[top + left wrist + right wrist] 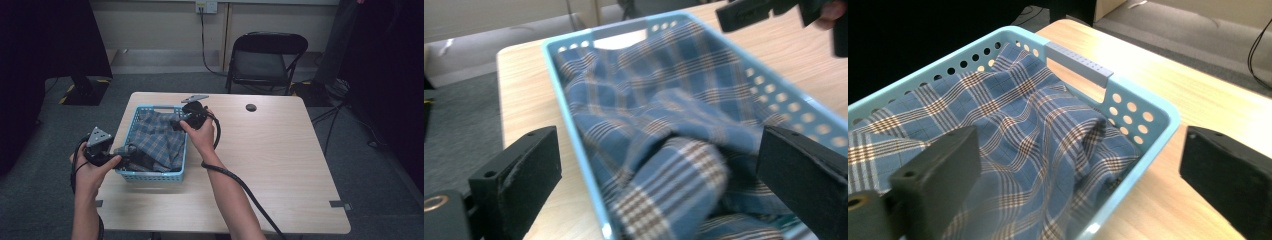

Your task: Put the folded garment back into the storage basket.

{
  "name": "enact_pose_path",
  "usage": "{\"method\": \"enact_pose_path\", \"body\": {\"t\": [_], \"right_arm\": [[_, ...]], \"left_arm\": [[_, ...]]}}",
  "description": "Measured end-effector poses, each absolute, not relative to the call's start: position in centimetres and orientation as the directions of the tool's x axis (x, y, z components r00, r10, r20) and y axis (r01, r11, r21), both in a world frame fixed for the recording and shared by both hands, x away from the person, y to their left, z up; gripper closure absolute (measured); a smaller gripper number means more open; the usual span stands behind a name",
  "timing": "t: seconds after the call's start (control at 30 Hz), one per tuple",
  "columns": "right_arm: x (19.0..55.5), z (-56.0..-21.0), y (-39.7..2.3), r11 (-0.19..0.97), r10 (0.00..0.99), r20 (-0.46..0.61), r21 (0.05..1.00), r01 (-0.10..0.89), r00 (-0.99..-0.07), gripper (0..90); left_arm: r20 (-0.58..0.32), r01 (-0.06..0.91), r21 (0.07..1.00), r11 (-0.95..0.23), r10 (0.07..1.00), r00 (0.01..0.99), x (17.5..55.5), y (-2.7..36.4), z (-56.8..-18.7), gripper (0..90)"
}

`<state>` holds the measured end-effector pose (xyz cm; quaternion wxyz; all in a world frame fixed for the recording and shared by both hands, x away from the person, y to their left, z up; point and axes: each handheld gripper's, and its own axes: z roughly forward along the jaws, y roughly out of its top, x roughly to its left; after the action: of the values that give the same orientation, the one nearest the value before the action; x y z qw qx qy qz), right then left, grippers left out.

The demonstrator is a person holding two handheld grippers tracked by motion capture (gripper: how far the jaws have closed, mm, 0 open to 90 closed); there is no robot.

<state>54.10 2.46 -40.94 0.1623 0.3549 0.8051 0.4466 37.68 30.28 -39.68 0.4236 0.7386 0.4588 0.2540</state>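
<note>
High view: my left tool (127, 155) hangs at the near left corner of the blue basket (131, 121), jaws spread and gripping nothing, apparently having let the plaid cloth (157, 140) settle inside. The blue, white and brown checked fabric lies rumpled, one fold riding up over the near rim. My right tool (175, 123), likewise released, hovers at the far right corner, on the surface (270, 165).

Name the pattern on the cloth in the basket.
Blue plaid cloth with tan and white lines; clearest in the right gripper view.

We are seeing dim, soft overhead light, dark room edges, and motion blur smearing the nearest plaid cloth (674, 190).
</note>
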Motion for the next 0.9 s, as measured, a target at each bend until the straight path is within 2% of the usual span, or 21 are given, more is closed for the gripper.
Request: {"method": "enact_pose_path", "body": {"t": [0.27, 0.67, 0.9], "right_arm": [[53.6, -39.8, 1.6, 0.364, 0.703, 0.038, 0.839, 0.405, -0.710, 0.4], [52.9, -38.4, 0.0, 0.400, 0.689, -0.013, 0.840, 0.366, -0.725, 0.6], [52.4, -38.0, -0.7, 0.404, 0.678, -0.006, 0.839, 0.366, -0.735, 1.2]], "left_arm": [[-0.030, 0.446, 0.862, -0.240, 0.855, 0.518, 37.7, 29.1, -39.3, 4.5], [-0.040, 0.440, 0.863, -0.248, 0.834, 0.550, 37.6, 28.0, -38.7, 4.4], [-0.057, 0.438, 0.866, -0.241, 0.822, 0.566, 37.6, 27.5, -38.5, 5.2]]}}
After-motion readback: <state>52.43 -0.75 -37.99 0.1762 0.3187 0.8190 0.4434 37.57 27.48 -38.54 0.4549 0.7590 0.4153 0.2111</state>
